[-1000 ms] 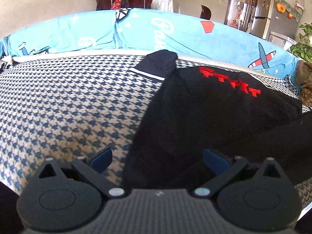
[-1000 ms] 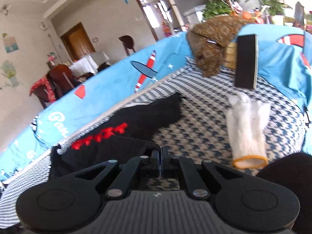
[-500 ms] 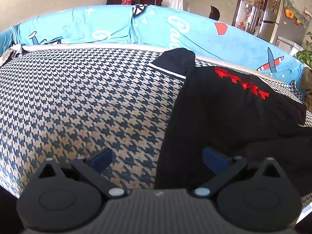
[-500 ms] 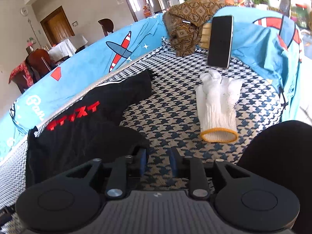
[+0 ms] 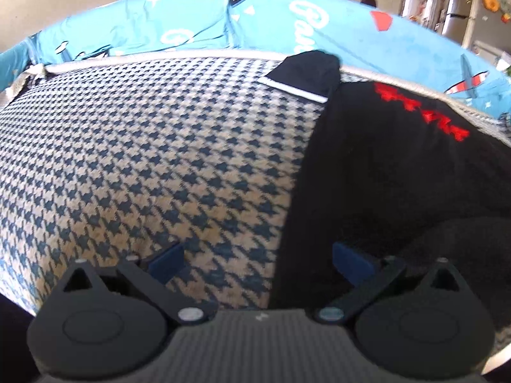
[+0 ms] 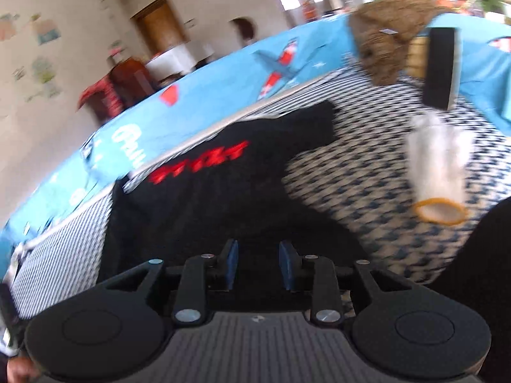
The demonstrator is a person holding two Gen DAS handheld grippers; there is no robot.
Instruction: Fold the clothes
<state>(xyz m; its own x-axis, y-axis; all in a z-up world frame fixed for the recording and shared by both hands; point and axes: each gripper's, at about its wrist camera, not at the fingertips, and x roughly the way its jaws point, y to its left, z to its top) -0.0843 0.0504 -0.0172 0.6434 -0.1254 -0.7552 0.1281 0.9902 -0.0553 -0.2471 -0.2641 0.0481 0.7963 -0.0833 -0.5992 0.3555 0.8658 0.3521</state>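
Left wrist view: the left gripper [image 5: 257, 260] hangs low over the houndstooth sofa cover [image 5: 143, 159], jaws spread wide, nothing between them. Its left blue pad sits above bare cover; the right pad sits over the near edge of the black garment [image 5: 399, 166]. The garment lies spread on the right half of the seat, red lettering [image 5: 421, 113] near its far edge. One sleeve [image 5: 306, 71] with a white trim stripe reaches toward the blue patterned backrest cover [image 5: 191, 22]. Picture slightly blurred.

Right wrist view: heavy motion blur. The right gripper [image 6: 258, 265] is above the near part of the same black garment [image 6: 223, 198], jaws parted by a moderate gap, holding nothing. Red lettering [image 6: 199, 164] shows toward the far left of the cloth. To the right, on the houndstooth cover [image 6: 357, 178], lies a white knit glove [image 6: 437, 172] with an orange cuff, well apart from the garment. Beyond it a dark phone [image 6: 440, 67] leans upright against the blue backrest [image 6: 223, 89], beside a brown patterned cloth [image 6: 383, 48] heaped in the corner. A dark clothed shape, perhaps the person's leg, fills the lower right edge.
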